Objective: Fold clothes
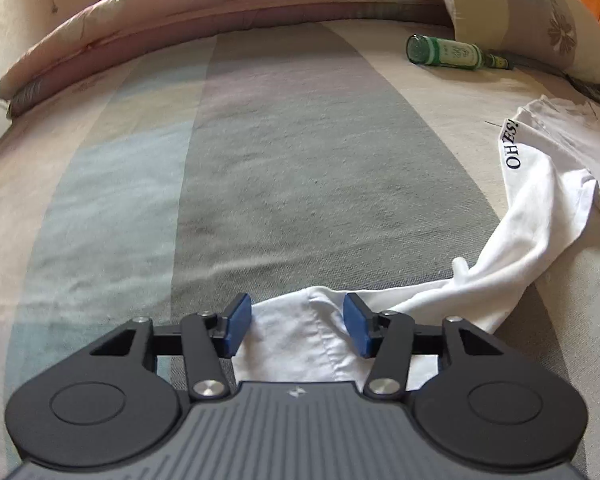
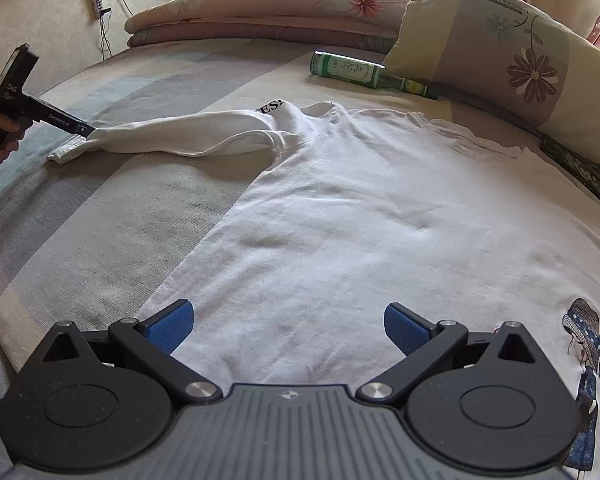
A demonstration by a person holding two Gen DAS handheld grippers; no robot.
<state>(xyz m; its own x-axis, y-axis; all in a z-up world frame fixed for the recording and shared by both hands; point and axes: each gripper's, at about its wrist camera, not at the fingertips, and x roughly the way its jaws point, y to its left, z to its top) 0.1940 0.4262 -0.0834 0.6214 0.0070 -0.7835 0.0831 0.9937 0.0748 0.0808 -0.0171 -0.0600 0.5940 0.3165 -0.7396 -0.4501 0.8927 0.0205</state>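
Left gripper [image 1: 298, 322], jaws parted, straddles the white shirt's sleeve cuff [image 1: 300, 336]; only the right wrist view shows the shirt body [image 2: 360, 220] beneath the wide-open right gripper [image 2: 288, 326]

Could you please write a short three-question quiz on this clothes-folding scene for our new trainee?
1. True or false: the green bottle stands upright on the bed.
2. Which part of the white shirt lies between the pads of the left gripper? A) collar B) sleeve cuff C) bottom hem
3. Fill in: the right gripper hovers over the shirt with its jaws ____.

Key
1. False: it lies on its side, near the pillow.
2. B: the cuff of the stretched-out sleeve; the pads stand apart from the cloth.
3. Open, gripping nothing.
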